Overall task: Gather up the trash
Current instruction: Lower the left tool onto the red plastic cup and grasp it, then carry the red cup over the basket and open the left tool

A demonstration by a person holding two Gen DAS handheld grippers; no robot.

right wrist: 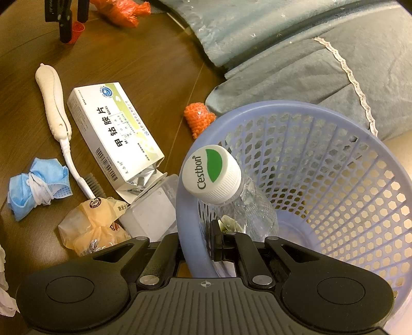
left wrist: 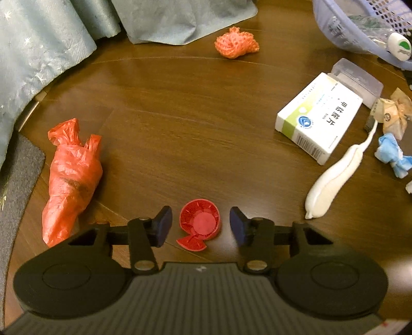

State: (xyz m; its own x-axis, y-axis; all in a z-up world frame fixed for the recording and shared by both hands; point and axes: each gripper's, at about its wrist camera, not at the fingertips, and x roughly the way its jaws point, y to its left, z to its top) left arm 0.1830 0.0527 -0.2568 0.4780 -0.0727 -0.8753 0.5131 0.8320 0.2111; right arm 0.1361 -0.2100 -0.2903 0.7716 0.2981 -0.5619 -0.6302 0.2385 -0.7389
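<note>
A broken red plastic cap (left wrist: 200, 223) lies on the brown table (left wrist: 185, 128), right between the fingers of my open left gripper (left wrist: 200, 226); neither pad touches it. In the right wrist view that gripper (right wrist: 67, 24) shows at the top left with the red cap (right wrist: 78, 27) beside it. My right gripper (right wrist: 198, 248) is shut on the near rim of the lavender mesh basket (right wrist: 334, 165). One finger sits inside the wall; the other is hidden outside it. A clear bottle with a white Cestbon cap (right wrist: 212, 174) leans inside the basket.
Loose trash on the table: a red plastic bag (left wrist: 70, 177), an orange foam net (left wrist: 237, 42), a white medicine box (left wrist: 319, 118), a white toothbrush (left wrist: 334, 177), a blue face mask (right wrist: 38, 188), a food wrapper (right wrist: 90, 226) and a clear plastic case (right wrist: 152, 211). Teal cloth (left wrist: 51, 38) borders the far edge.
</note>
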